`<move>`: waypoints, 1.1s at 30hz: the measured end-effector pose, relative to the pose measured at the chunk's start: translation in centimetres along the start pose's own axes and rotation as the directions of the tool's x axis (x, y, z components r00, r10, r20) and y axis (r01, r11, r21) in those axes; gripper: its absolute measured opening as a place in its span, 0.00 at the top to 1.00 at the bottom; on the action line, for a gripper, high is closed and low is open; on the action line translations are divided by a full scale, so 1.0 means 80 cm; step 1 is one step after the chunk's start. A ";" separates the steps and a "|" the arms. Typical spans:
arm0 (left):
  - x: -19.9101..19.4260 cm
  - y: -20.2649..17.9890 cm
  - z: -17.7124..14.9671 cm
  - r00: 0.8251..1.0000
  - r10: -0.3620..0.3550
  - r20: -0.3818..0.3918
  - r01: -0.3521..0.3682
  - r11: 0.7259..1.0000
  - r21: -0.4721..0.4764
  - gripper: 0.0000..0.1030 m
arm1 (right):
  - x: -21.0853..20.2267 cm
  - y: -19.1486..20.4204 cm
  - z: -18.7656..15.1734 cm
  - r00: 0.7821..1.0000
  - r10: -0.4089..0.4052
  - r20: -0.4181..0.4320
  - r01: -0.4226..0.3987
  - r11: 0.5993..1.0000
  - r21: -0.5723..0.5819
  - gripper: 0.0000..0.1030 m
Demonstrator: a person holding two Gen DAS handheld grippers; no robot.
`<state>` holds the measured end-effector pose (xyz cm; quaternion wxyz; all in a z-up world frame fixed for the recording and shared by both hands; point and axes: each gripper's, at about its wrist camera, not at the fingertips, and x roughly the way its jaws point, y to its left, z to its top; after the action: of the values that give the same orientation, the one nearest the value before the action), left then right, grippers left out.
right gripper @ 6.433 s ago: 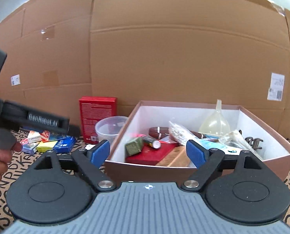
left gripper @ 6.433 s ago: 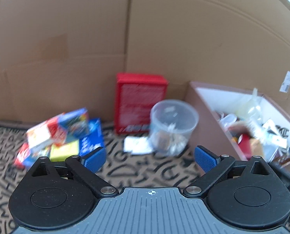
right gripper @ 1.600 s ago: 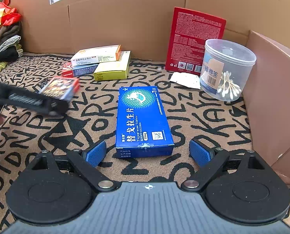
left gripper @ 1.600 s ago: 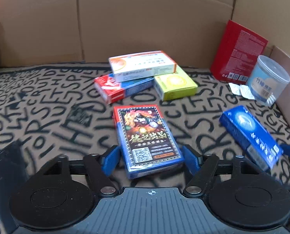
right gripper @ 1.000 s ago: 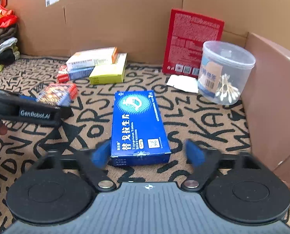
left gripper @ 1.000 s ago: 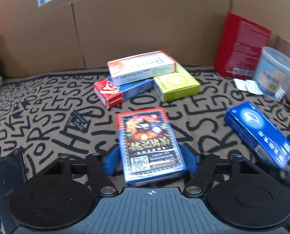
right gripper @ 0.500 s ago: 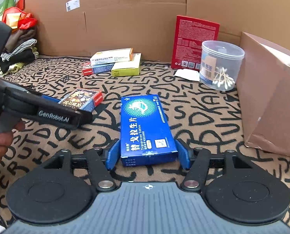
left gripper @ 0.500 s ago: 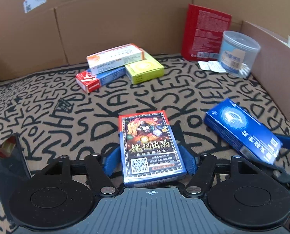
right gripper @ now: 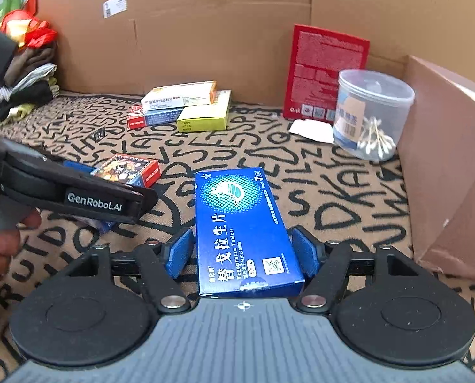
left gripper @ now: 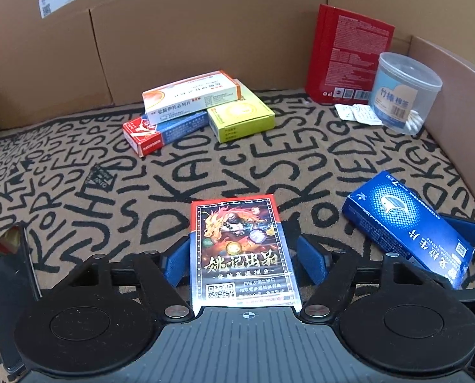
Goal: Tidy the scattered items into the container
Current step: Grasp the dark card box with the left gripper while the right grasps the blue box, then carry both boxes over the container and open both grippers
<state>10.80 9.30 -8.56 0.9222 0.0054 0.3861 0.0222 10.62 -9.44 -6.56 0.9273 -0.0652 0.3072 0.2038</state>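
Right claw (right gripper: 242,249), jaws just easing wider, is gripping the blue box (right gripper: 237,210) between them; squeezing firmly again is advisable before swinging to the container (right gripper: 445,175) on its right.

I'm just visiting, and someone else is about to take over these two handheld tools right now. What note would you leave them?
Left tool: jaws have just been opening, with the playing-card box between them; unclear whether the pads press on it.
Right tool: the same, around the blue tablet box.
Container: brown box at the right; its inside is out of view.
Done: nothing visibly put in from here.
Left: those two boxes, the pile of three medicine boxes, the cotton swab tub, the white packet beside it, and the upright red box.
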 end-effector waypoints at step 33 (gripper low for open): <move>-0.121 -0.134 0.053 0.953 -0.209 0.219 0.169 0.967 0.189 0.37 | -0.172 -0.049 0.008 0.959 -0.102 0.265 0.068 0.988 0.136 0.40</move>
<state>7.44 -1.85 1.02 0.9557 0.0487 0.2726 -0.0997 2.57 -17.47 2.19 0.9708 0.0086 0.1863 0.1510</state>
